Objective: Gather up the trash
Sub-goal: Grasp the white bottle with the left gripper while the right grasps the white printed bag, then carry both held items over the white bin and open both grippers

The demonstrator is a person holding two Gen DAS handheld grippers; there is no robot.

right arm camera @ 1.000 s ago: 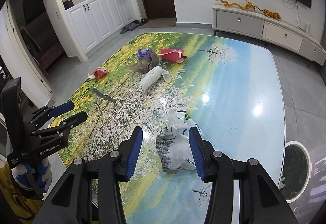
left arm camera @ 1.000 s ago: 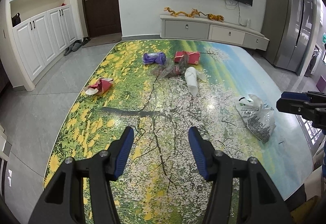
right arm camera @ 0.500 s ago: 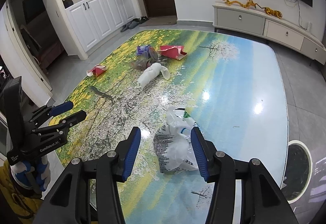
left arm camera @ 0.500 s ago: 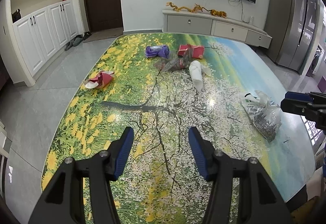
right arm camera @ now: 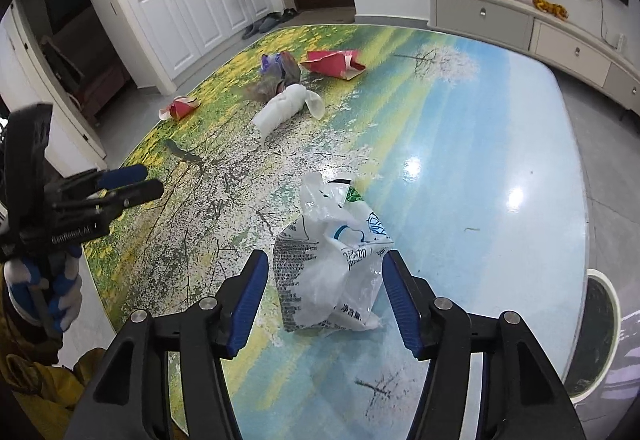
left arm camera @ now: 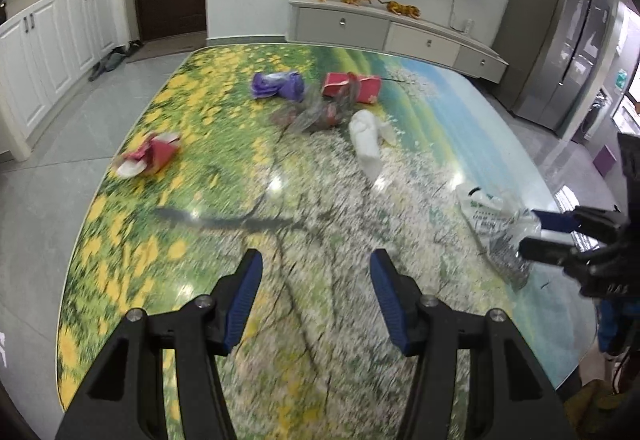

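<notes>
On my left, the left gripper (left arm camera: 316, 296) hangs over the table (left arm camera: 132, 240) with its jaws apart and nothing between them; only the printed tabletop shows in the gap. Ahead of it and to the left lies a red wrapper (left arm camera: 150, 159), well apart from the fingers. Further ahead, past the gap, sits a cluster: a purple bag (left arm camera: 278, 85), a red box (left arm camera: 352, 87), a clear crumpled wrapper (left arm camera: 316, 115) and a white roll (left arm camera: 367, 143) just right of it. All of this view is blurred, so I cannot read finer detail.

Moving right, the white plastic bag (right arm camera: 332, 260) lies on the table directly between the fingers of the right gripper (right arm camera: 322, 298). Its jaws have just been opening, and they stand released around the bag: the left pad is clear of it, the right pad is very near the bag's edge, and I see no squeeze on the plastic. In the left view the same bag (left arm camera: 494, 217) sits far to the right of my left fingers, with the right gripper's tips over it.

Beyond the table's right edge, off the right gripper's side, a dark round bin (right arm camera: 592, 332) stands on the floor.
</notes>
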